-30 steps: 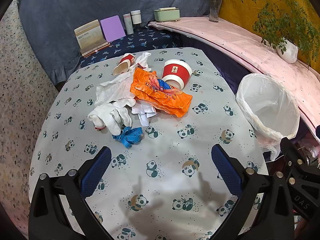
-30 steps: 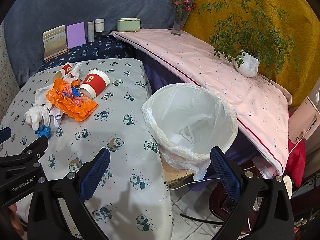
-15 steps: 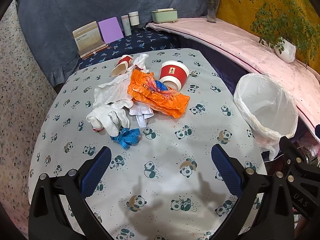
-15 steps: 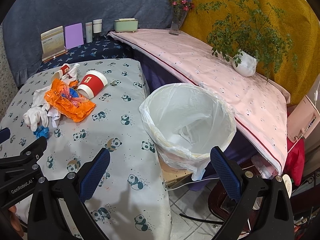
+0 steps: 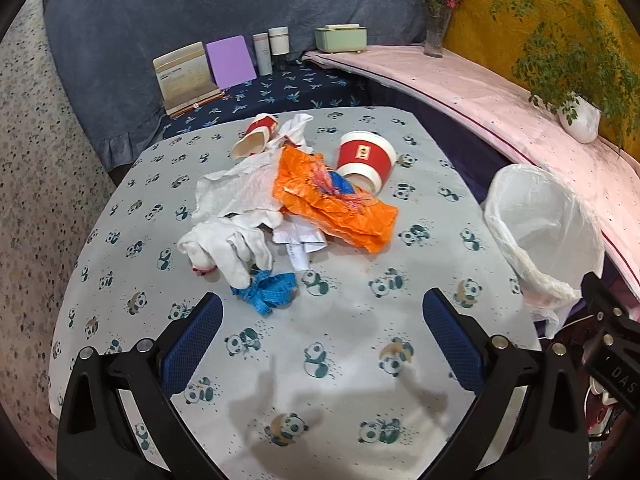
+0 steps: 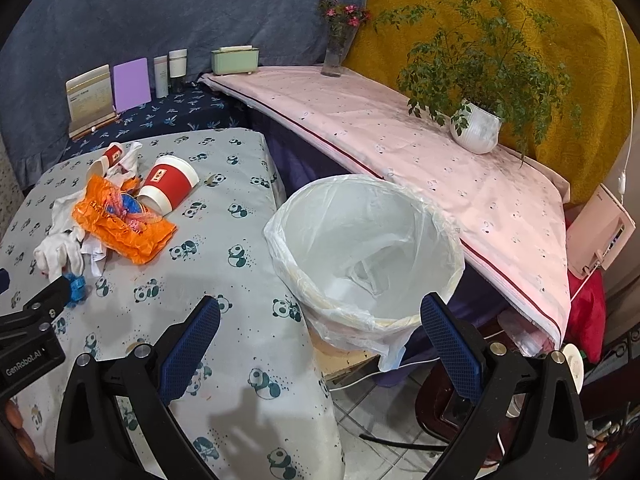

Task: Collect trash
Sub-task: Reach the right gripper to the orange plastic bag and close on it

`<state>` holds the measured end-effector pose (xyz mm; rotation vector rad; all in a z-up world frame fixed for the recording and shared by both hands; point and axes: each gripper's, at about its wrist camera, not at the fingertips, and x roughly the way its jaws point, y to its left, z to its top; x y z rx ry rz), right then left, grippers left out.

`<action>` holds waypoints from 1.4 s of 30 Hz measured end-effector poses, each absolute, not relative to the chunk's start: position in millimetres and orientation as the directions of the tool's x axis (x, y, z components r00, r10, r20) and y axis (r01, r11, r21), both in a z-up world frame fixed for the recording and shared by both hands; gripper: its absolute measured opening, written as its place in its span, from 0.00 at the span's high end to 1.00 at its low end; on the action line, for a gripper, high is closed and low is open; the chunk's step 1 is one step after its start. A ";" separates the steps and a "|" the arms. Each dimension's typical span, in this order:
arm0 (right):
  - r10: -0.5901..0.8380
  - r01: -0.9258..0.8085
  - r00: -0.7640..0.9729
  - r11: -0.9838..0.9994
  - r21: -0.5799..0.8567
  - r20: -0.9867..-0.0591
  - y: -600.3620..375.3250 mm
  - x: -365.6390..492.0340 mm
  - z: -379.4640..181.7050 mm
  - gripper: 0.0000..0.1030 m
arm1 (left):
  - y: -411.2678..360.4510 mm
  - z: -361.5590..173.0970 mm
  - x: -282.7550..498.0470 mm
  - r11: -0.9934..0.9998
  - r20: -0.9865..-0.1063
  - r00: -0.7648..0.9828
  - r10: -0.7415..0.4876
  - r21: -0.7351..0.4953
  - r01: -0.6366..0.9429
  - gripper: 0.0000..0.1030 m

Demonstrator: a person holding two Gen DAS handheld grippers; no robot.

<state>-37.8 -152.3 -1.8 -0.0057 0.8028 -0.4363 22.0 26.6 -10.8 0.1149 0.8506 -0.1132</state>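
Observation:
A trash pile lies on the panda-print table (image 5: 328,344): a large red paper cup (image 5: 366,158) on its side, a small red cup (image 5: 256,138), an orange plastic bag (image 5: 340,204), white tissue (image 5: 240,188), white gloves (image 5: 228,246), paper slips (image 5: 298,240) and a blue tape (image 5: 266,288). A bin with a white liner (image 6: 368,252) stands right of the table; it also shows in the left wrist view (image 5: 544,232). My left gripper (image 5: 322,328) is open and empty, just short of the blue tape. My right gripper (image 6: 320,330) is open and empty, near the bin's rim.
A pink-covered ledge (image 6: 420,160) runs behind the bin, with a potted plant (image 6: 476,128), a flower vase (image 6: 334,56) and a green box (image 6: 234,60). Cards and bottles (image 5: 224,64) stand on a dark shelf behind the table. Tiled floor and cables (image 6: 400,432) lie below the bin.
Both grippers have shifted slightly, so the trash pile and bin sit a little differently in view. Both stay open and empty; no trash has moved.

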 end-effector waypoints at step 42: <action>-0.028 -0.044 0.635 0.996 -0.072 -0.772 25.1 144.8 -68.0 0.69 | 182.8 -71.5 103.6 0.997 -0.833 0.552 0.035 -0.008 -0.075 0.07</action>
